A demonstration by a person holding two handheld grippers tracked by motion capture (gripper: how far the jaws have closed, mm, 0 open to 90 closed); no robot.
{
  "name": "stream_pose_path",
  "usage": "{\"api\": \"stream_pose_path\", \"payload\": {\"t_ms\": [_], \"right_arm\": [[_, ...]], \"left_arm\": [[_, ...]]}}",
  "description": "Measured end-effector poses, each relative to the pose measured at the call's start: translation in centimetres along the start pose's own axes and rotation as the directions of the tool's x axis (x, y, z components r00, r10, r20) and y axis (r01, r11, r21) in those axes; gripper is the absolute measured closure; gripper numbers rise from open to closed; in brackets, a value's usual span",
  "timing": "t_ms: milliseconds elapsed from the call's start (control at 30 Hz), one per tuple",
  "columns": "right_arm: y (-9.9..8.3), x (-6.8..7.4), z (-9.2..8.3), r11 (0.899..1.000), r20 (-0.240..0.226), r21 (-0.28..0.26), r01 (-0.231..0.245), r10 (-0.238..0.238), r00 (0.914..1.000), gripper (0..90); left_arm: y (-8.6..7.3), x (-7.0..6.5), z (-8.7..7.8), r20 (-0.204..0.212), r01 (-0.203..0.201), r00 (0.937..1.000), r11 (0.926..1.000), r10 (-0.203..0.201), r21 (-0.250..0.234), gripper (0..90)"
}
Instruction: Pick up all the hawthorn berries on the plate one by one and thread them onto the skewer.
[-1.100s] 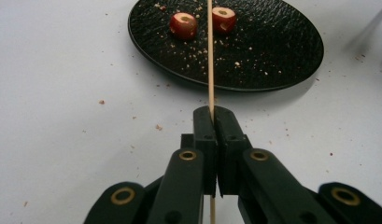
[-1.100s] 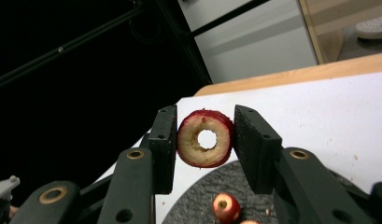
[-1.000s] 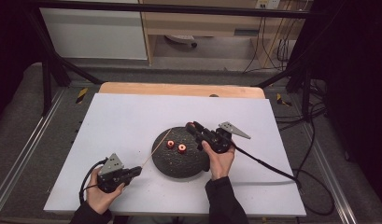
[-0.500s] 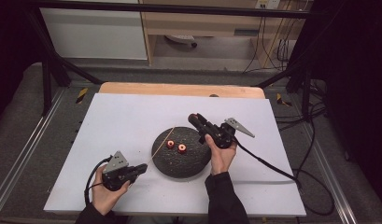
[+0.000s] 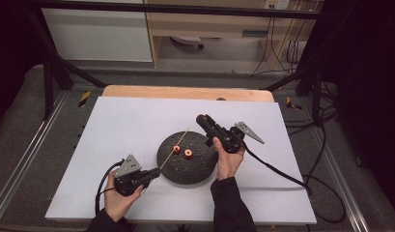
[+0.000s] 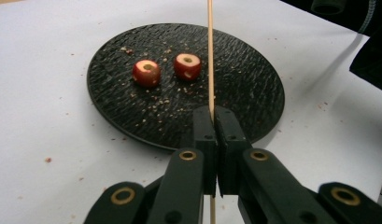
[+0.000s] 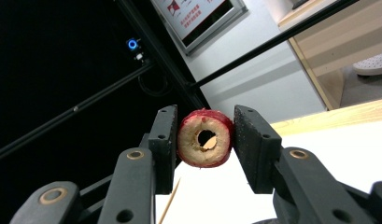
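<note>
Skewer clamped in left gripper, cored fruit ring clamped in right gripper, above a dark plate.

The left gripper [image 5: 151, 175] was closed on a thin wooden skewer [image 6: 210, 56], which ran from its jaws out over the black plate [image 5: 197, 173] on the white table [image 5: 127, 125]. The right gripper [image 7: 205, 140] was closed on a red-skinned fruit ring [image 7: 205, 138] with a hollow core, held clear of the plate at its far right edge. Two further red fruit pieces [image 6: 146, 73] [image 6: 187, 65] lay side by side on the plate, just beside the skewer, among scattered crumbs.
</note>
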State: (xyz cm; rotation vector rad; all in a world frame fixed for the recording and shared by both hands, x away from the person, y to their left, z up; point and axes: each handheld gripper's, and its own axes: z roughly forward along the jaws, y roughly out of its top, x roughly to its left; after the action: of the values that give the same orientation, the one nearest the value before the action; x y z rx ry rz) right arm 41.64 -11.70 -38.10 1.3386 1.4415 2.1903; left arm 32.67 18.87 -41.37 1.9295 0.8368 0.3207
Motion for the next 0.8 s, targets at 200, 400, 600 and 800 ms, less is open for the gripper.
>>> {"api": "stream_pose_path", "payload": {"t_ms": [200, 400, 600, 800], "right_arm": [[0.1, 0.1, 0.0, 1.000, -0.001, -0.017, -0.009, 0.009, 1.0000, 61.6], [0.0, 0.1, -0.1, 1.000, -0.004, -0.023, -0.013, 0.013, 0.9999, 61.6], [0.0, 0.1, -0.1, 1.000, -0.008, -0.023, -0.011, 0.011, 0.9999, 61.6], [-0.1, 0.2, -0.2, 1.000, -0.016, -0.024, -0.016, 0.015, 0.9998, 61.6]], "left_arm": [[0.2, -0.7, 0.4, 0.012, 0.001, 0.9999, 0.9999, -0.001, -0.014, 88.2], [0.6, -1.3, 0.8, 0.026, 0.004, 0.9997, 0.9998, -0.003, -0.022, 88.2], [0.8, -1.8, 1.1, 0.029, 0.004, 0.9996, 0.9994, -0.003, -0.034, 88.2], [0.9, -1.8, 1.2, 0.025, 0.018, 0.9996, 0.9989, -0.017, -0.043, 88.2]]}}
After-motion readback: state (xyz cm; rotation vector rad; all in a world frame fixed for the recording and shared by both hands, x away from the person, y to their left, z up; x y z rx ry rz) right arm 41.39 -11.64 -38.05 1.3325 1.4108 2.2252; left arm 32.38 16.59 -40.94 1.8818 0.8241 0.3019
